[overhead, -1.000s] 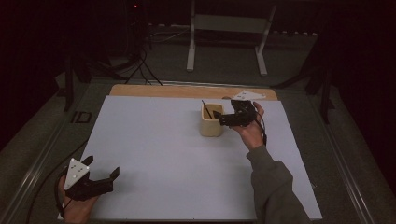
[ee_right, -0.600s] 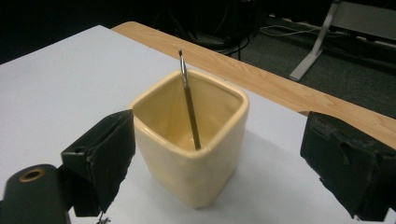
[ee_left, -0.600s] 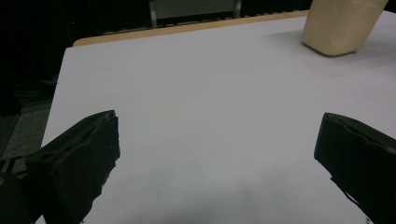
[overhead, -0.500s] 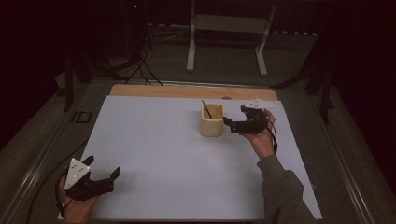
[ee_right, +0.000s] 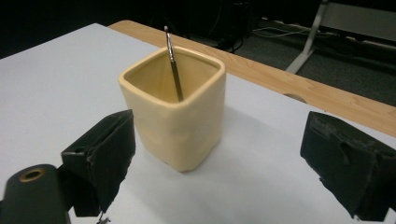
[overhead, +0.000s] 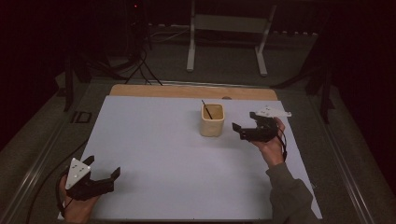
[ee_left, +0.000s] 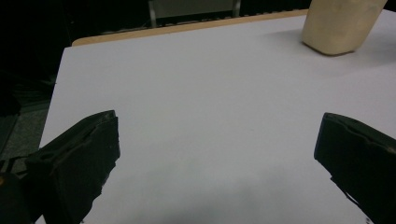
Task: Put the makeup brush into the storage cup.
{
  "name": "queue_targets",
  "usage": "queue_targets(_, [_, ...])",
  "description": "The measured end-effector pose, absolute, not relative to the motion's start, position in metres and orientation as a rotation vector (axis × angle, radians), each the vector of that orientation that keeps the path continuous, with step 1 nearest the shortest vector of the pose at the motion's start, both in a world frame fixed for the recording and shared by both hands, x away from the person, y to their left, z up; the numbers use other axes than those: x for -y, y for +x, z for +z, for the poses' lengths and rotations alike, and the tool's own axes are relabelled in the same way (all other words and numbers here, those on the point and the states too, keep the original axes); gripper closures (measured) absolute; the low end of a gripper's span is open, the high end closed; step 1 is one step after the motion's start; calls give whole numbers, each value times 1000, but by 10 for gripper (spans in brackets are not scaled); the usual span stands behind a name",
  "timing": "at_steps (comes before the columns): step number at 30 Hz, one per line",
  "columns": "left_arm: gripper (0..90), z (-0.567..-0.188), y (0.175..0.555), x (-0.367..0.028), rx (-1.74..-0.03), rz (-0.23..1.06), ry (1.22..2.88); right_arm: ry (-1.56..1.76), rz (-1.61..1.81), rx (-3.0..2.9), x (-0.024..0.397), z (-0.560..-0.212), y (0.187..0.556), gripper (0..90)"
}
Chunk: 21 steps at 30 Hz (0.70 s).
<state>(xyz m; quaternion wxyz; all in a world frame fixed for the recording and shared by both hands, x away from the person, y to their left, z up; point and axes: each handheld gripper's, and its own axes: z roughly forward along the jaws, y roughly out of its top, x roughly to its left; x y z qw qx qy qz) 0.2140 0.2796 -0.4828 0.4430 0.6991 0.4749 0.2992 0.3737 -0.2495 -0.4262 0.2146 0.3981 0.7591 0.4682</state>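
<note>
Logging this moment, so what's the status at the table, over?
Right gripper open, empty, beside the cup. Thin stick stands inside cup. Left gripper open, near table edge. Nothing in the way.

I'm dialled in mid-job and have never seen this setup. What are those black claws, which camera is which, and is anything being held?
No robot here: a person holds a two-jaw tool in each hand. The high view looks down on the white table, showing the left gripper near the front edge and the right gripper beside the yellow cup. The other two cameras ride on the grippers, looking along their black jaws. A thin dark stick leans inside the cup. Both grippers stand open, holding nothing.
</note>
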Motion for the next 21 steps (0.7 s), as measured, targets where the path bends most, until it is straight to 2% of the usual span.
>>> queue_targets(21, [14, -483, 214, -279, -1176, 744, 1737, 1158, 1292, -2105, 288, -458, 337, 100])
